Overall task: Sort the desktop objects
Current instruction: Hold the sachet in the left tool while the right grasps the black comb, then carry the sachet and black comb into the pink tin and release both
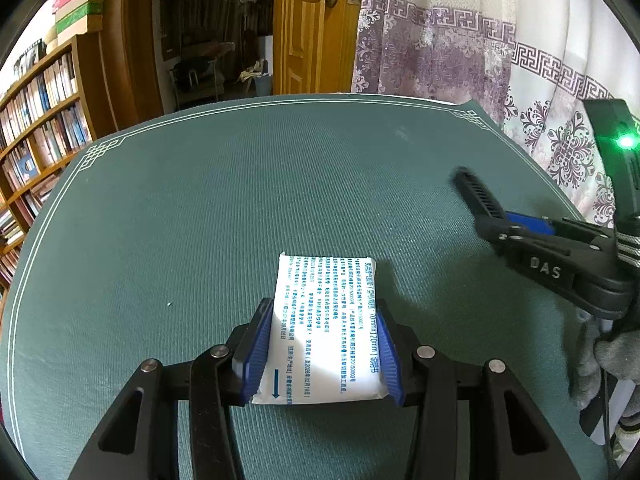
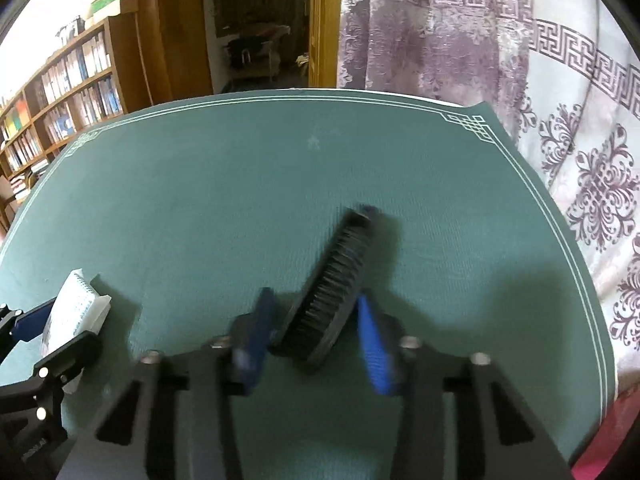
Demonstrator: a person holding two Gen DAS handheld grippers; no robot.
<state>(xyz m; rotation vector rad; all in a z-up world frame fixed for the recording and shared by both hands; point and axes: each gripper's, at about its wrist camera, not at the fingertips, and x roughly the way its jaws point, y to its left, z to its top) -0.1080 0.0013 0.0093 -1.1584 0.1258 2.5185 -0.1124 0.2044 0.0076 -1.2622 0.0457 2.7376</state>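
Note:
My left gripper [image 1: 322,344] is shut on a white packet with blue print [image 1: 326,328], held between its blue pads just above the green mat [image 1: 240,208]. The packet also shows at the left of the right wrist view [image 2: 74,312]. My right gripper [image 2: 316,328] is shut on a black brush [image 2: 332,292], bristles facing left, tilted up to the right; the view is motion-blurred. In the left wrist view the right gripper [image 1: 492,216] sits at the right edge with the brush [image 1: 476,192] sticking out toward the mat's middle.
The green mat [image 2: 240,184] covers the table. A purple-patterned curtain [image 1: 460,52] hangs behind and to the right. A bookshelf [image 1: 44,112] stands at the left, and an open wooden door [image 1: 312,28] is behind the table.

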